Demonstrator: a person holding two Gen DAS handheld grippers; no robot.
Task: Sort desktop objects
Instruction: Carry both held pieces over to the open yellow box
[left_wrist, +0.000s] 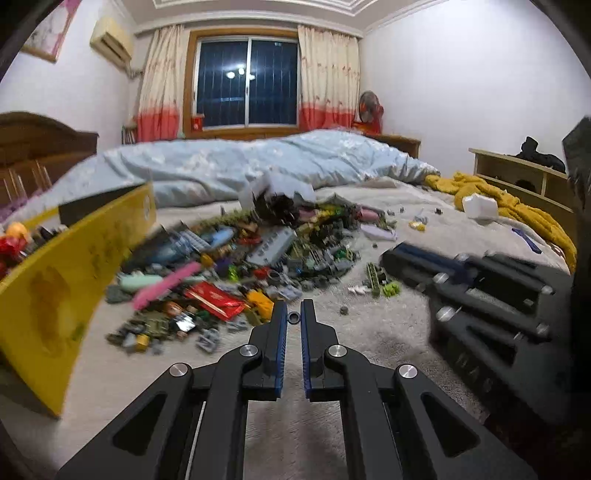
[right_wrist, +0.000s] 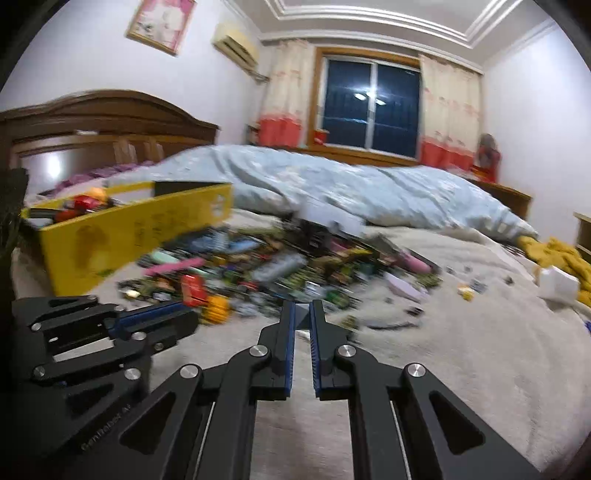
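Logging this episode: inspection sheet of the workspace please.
Surface: beige blanket on a bed, no desk.
Job's things: blurred pile of small toy bricks; yellow box on the left, partly filled.
Clutter: blue duvet, yellow cloth, white packet.
Grippers: left gripper nearly closed on a small dark ring; right gripper nearly closed on a small grey piece.
Cables: nothing seen.
Surroundings: window dark, curtains, wooden headboard, air conditioner.
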